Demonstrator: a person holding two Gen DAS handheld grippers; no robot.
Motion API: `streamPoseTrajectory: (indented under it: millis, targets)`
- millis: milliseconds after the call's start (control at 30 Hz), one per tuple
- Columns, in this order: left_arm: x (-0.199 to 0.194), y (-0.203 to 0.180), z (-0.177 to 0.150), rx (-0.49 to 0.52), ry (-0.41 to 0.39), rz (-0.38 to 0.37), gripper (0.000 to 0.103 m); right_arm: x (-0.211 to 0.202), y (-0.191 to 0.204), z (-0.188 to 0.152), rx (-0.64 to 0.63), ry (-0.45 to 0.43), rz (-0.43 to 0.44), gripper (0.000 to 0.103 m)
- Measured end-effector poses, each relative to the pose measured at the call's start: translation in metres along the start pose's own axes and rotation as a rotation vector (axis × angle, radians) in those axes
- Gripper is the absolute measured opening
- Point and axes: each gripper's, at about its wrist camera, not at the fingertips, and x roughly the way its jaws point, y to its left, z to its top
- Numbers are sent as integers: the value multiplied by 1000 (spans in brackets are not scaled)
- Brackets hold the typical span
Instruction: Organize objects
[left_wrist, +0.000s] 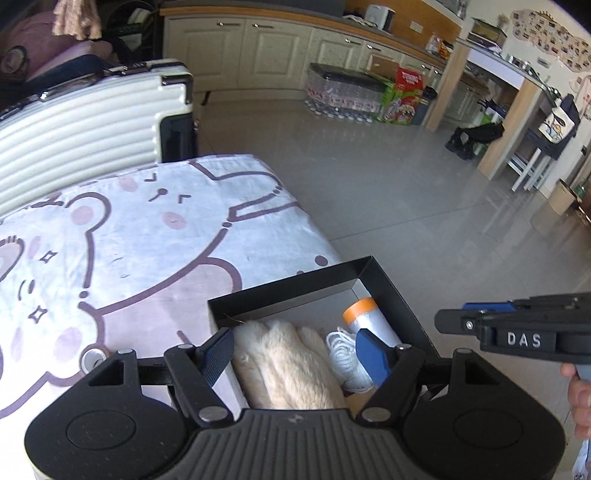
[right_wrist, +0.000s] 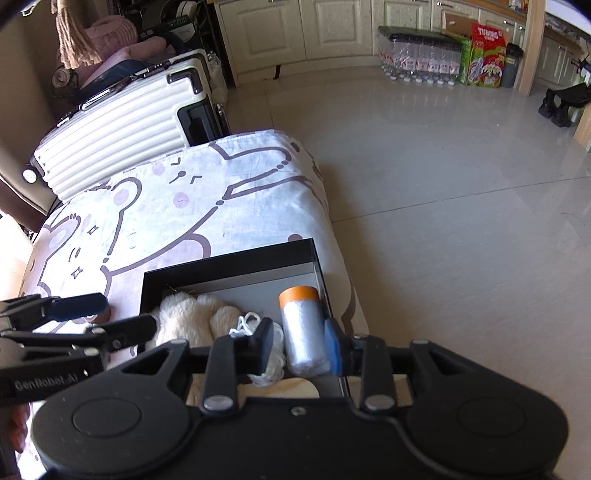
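A black open box (left_wrist: 391, 284) (right_wrist: 229, 267) sits at the right edge of the cloth-covered table. Inside lie a cream fluffy item (left_wrist: 288, 362) (right_wrist: 188, 317), a coil of white cord (left_wrist: 347, 358) (right_wrist: 275, 363) and a plastic roll with an orange end (left_wrist: 365, 321) (right_wrist: 303, 328). My left gripper (left_wrist: 297, 356) is open above the fluffy item and the cord, holding nothing. My right gripper (right_wrist: 299, 345) is open with its fingers on either side of the roll; it also shows at the right in the left wrist view (left_wrist: 454, 323). A small tape ring (left_wrist: 92, 358) lies on the cloth left of the box.
The table is covered by a bear-print cloth (left_wrist: 140, 251) (right_wrist: 155, 218). A white ribbed suitcase (left_wrist: 85, 129) (right_wrist: 125, 122) stands behind it. The tiled floor (right_wrist: 461, 206) drops away to the right of the table, with cabinets and bottle packs (right_wrist: 421, 55) far off.
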Motion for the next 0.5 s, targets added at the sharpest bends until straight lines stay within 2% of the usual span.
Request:
streamPoseTrajectory:
  millis: [100,233,500]
  targets:
    - [-12,-1,-2,-7,-15,23,74,-12,0,-4,0,-20,-7,41]
    - [-28,-3,-7,-11,-31,63,83,-27,2,-10,-2,-48,-20,55]
    - [-57,0,-16,-34,-60,127,94,-50,11,-19,-28,-86,-63,81]
